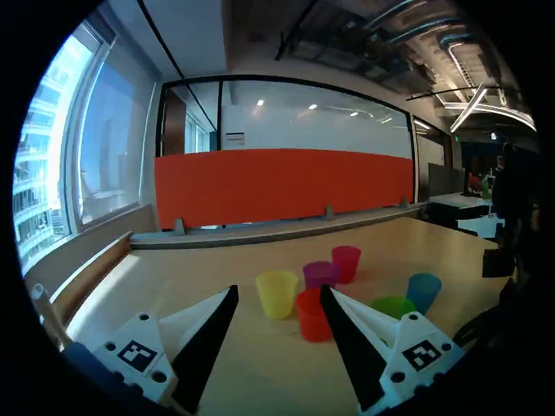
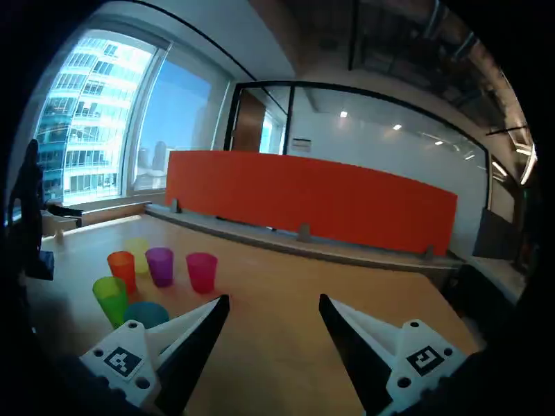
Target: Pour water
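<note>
My left hand-held gripper [image 1: 279,289] is spread wide with nothing between its fingers, and my right hand-held gripper [image 2: 272,298] is just as wide and also holds nothing. In the left gripper view, one of my own fingers covers the right side of the red cup [image 1: 311,315]. The same finger hides much of the green cup [image 1: 392,305], which stands on the far side of it from the red cup. I count six cups on the table [image 1: 277,371], one of each colour. The yellow cup [image 1: 276,293] stands just beside the red cup. The purple cup [image 1: 319,273] is right behind the red cup, and the pink cup [image 1: 345,263] is a little farther back from it. The blue cup [image 1: 423,291] stands farthest to the side of the red cup, past the green one. I cannot tell whether any cup has water in it, because none of the insides show. Well beyond the red cup, an orange screen [image 1: 277,184] runs along the table's far edge. A dark figure [image 1: 510,187] stands far off to the side of the red cup and is too dim to make out. In the right gripper view, my finger cuts off the blue cup's lower part, and the red cup half hides the yellow one.
</note>
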